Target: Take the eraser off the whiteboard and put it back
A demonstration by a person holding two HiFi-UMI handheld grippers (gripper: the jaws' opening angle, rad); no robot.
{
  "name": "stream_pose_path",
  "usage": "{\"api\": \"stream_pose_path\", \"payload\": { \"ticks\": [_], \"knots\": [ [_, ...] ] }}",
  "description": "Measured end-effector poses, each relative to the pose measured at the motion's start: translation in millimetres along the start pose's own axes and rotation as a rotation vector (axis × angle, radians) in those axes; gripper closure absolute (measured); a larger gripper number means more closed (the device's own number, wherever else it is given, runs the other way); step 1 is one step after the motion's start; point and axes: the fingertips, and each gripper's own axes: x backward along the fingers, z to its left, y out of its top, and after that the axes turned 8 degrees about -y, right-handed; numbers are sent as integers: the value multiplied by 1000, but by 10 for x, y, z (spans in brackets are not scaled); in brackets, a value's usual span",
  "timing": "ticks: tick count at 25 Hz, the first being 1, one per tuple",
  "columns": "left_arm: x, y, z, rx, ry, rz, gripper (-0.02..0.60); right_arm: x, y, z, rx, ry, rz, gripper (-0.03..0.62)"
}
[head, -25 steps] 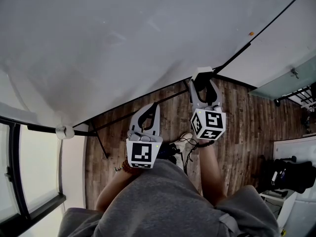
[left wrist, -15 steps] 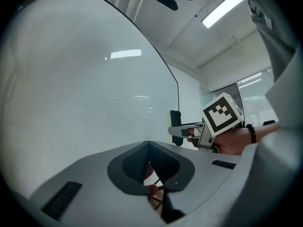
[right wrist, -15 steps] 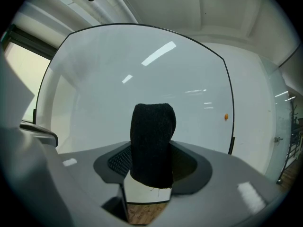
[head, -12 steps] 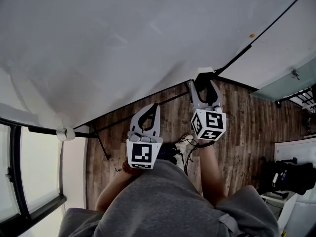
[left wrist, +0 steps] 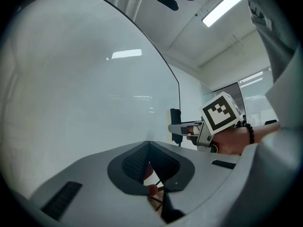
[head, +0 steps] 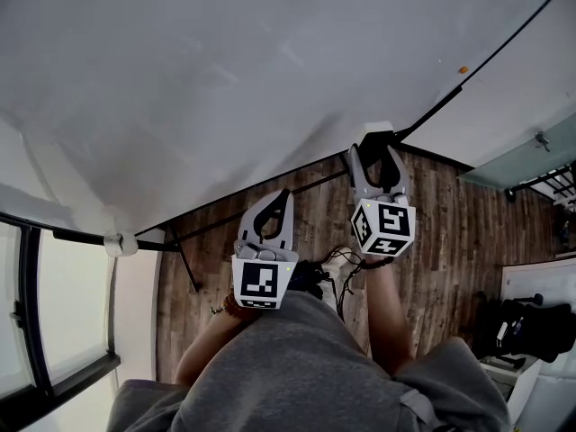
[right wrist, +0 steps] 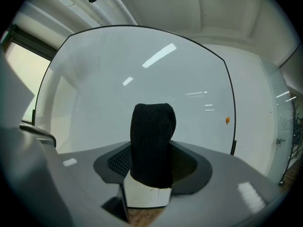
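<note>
Nearest the head camera: the person's grey top (head: 297, 367), both forearms reaching out over the wood floor (head: 450, 223). Left tool (head: 281, 198): jaws together, tips meeting with nothing between them in its own view. It is held low, short of the whiteboard (head: 225, 79) and doing no work. Right tool (head: 373, 147): jaws clamped on the eraser (right wrist: 152, 143). The black felt end stands up past the jaw tips, and the white body sits lower between the pads. In the head view the eraser (head: 375, 135) lies at the lower edge of the whiteboard, towards its right-hand corner. From the left tool's camera the eraser looks just beside the board face, but no view settles whether felt and board touch. The board surface beyond reads blank, with only ceiling-light reflections and a small orange dot (right wrist: 227, 120) close to the right edge. No tray or holder for the eraser can be made out. Progress, as a judgement: the eraser is under the right tool's full control rather than resting on the board on its own, so the taking-off half looks done or nearly so. What is left is setting it back against the board, opening the jaws and drawing clear. Left tool appears not needed.
</note>
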Motion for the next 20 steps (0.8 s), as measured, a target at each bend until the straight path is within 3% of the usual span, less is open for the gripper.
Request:
{"api": "stream_pose_path", "payload": {
  "ticks": [20],
  "knots": [
    [-300, 82, -74, -13, 29, -4, 575, -214, 156, -237, 2, 24, -34, 358]
  ]
}}
